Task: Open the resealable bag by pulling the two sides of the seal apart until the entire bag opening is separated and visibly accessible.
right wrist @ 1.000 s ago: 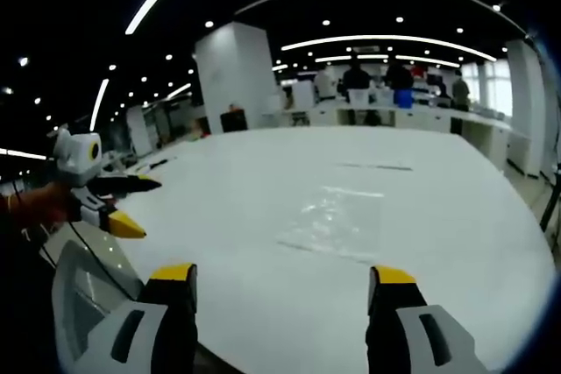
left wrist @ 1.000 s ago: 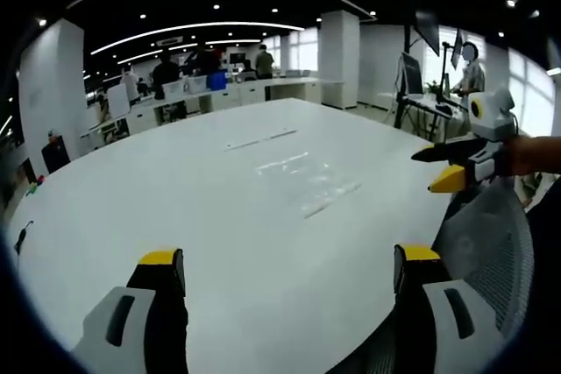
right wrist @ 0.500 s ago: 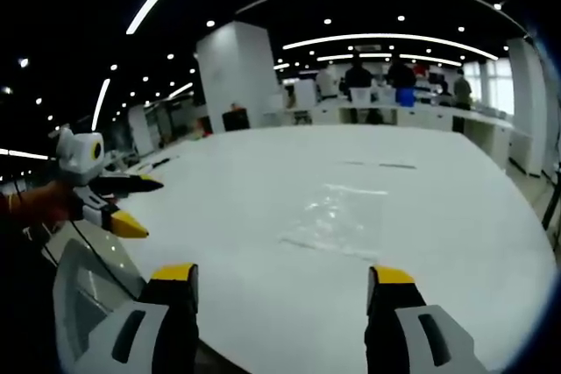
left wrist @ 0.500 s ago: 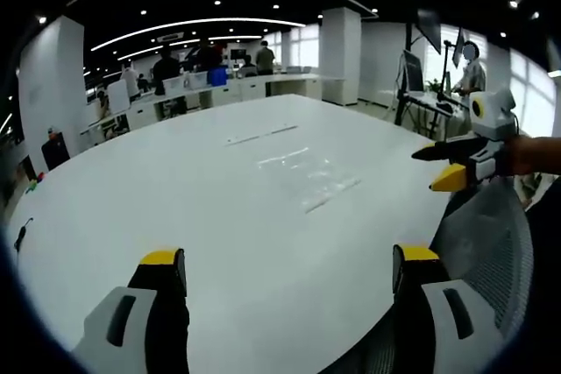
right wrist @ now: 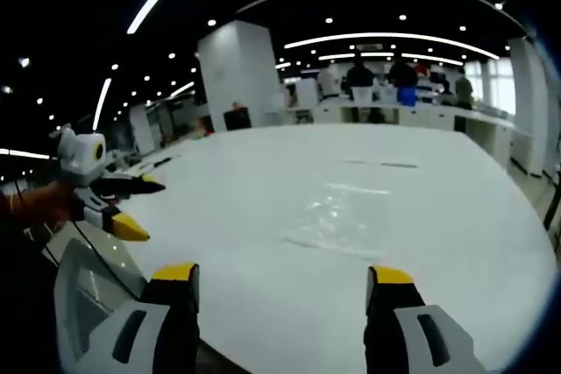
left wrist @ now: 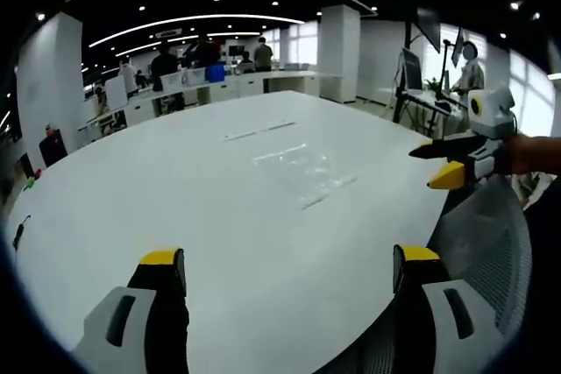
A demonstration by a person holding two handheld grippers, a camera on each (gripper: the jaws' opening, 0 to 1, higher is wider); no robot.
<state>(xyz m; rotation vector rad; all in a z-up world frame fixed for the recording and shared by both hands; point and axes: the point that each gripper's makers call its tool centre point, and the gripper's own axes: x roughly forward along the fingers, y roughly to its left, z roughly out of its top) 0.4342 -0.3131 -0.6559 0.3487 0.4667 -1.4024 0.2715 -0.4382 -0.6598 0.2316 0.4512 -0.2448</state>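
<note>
Low in the left gripper view, the left tool (left wrist: pixel 287 264) stands wide, nothing between its yellow-tipped jaws, and low in the right gripper view the right tool (right wrist: pixel 282 279) is just as wide and just as empty. Beyond both lies the white desk (left wrist: pixel 131 181), and on it the resealable bag (left wrist: pixel 308 172), clear and flat, right of centre in the left gripper view and centre-right in the right one (right wrist: pixel 340 219). Neither tool touches it; both are well apart from it.

Over the last second very little has changed: the bag has drifted only slightly in each frame, which reads as small camera motion, not a move of the bag, and both tools have stayed wide. For the task, this means the approach has hardly begun and the seal is untouched.

At the right edge of the left gripper view the right tool (left wrist: pixel 441 164) appears held in a hand, above a mesh chair back (left wrist: pixel 486 243); at the left edge of the right gripper view the left tool (right wrist: pixel 136 208) appears likewise. Which edge of the bag carries the seal I cannot tell.
</note>
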